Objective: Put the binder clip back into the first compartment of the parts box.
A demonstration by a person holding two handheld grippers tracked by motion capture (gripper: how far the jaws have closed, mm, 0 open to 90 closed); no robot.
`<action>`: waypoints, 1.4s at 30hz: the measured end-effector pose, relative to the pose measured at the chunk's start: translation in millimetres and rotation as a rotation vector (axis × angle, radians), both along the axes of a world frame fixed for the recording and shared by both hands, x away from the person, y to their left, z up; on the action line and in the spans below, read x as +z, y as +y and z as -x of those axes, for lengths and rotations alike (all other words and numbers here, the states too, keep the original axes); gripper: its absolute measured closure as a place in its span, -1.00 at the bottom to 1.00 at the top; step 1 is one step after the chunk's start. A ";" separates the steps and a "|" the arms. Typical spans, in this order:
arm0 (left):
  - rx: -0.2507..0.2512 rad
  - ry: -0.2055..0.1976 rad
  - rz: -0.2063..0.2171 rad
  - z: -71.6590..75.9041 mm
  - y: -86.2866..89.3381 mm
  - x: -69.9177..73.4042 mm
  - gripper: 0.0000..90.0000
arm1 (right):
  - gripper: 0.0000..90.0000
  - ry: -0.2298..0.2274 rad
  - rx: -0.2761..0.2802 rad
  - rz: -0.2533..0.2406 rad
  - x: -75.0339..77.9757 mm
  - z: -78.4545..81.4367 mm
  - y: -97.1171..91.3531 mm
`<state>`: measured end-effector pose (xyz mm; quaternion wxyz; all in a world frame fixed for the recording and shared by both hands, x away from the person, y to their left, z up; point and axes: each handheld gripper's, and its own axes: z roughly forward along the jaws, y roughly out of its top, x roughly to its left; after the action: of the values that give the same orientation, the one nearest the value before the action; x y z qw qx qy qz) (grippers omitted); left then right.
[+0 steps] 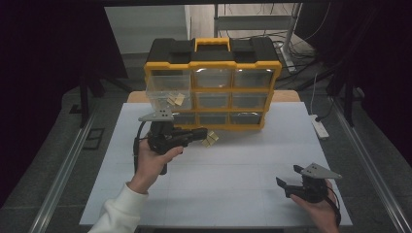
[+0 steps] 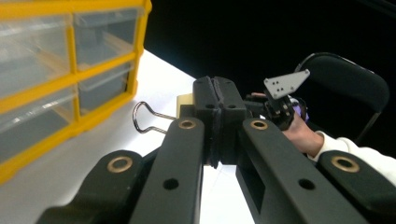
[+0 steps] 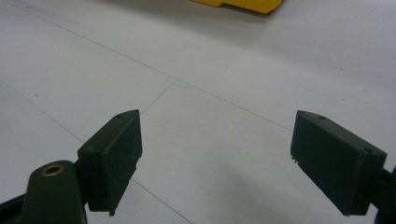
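A pale binder clip [image 1: 210, 139] is pinched by the left gripper [image 1: 203, 134] just left of the centre of the high view, in front of the lower drawers of the yellow organizer [image 1: 212, 82]. In the left gripper view the jaws are seen pressed together at mid-frame, with the clip body [image 2: 185, 100] caught between them and its wire handle [image 2: 148, 117] sticking out to the left, clear of the white table [image 1: 233, 170].

One clear drawer [image 1: 167, 92] at the upper left of the organizer stands pulled out, and 2 similar pale clips [image 1: 176, 100] are seen inside it. The step in hand is judged to be the carrying of the clip toward that drawer.

For the next move, the clip would need to be raised over the drawer's front rim and brought above its open top before the jaws are parted, so that it drops in beside the others.

The right gripper [image 1: 289, 178] is held at the lower right of the high view, its jaws spread wide over bare table with nothing between them.
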<state>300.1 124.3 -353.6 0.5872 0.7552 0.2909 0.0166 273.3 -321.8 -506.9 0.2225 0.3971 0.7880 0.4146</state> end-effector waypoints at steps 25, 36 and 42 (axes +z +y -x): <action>0.078 -0.116 0.038 1.9 23.1 55.9 0.98 | -0.62 -0.004 -0.006 0.003 0.3 -0.2 -1.0; 0.153 -0.143 0.032 -10.7 34.7 74.2 0.98 | -0.62 -0.006 -0.007 0.001 0.3 -0.1 -0.9; 0.207 -0.138 0.039 -25.7 46.1 80.0 0.98 | -0.62 0.000 -0.006 -0.013 0.5 -0.9 -3.8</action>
<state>325.8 170.5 -273.5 0.6156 0.7067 0.3263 0.1234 274.2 -325.6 -506.5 0.2213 0.4009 0.7840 0.4190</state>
